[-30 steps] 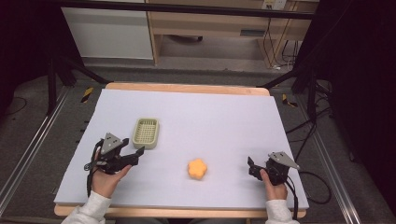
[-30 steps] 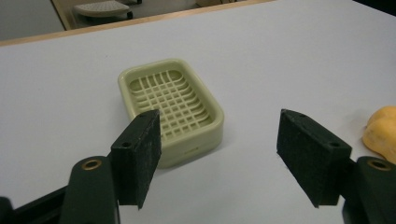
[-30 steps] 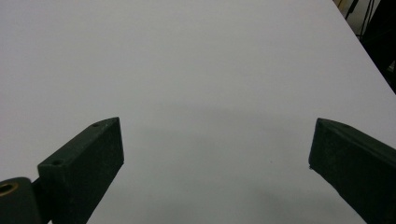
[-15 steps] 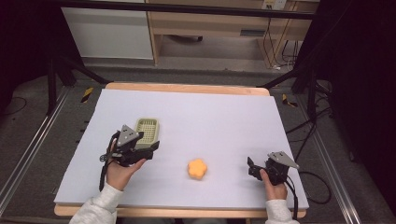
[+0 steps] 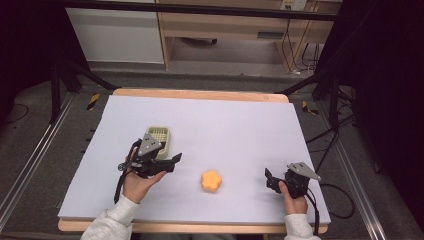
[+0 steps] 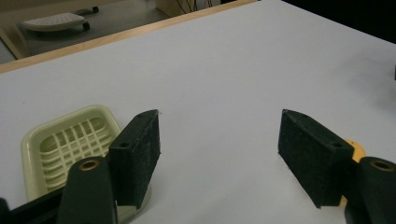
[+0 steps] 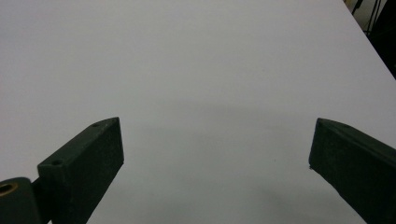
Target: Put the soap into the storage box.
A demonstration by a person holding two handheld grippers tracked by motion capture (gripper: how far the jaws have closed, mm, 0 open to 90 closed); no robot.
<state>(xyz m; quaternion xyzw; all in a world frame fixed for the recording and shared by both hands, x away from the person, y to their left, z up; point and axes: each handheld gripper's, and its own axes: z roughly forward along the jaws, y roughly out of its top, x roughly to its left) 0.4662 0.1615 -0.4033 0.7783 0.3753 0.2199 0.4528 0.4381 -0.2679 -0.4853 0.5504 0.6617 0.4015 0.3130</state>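
Left gripper (image 5: 172, 161): in your left hand, jaws apart, nothing between pads (image 6: 140, 154); jaws have just been opening. Position: beside soap dish (image 5: 158, 137), nose toward orange flower-shaped piece (image 5: 211, 180).
Right gripper (image 5: 270, 180): jaws wide, empty, low over white table (image 5: 240, 125), well right of piece.
Orange piece: loose on table, between both grippers; edge visible behind right pad in left gripper view.
Step, judged: approach to pick piece.
Next move: widen jaws, lower, straddle piece, then close.
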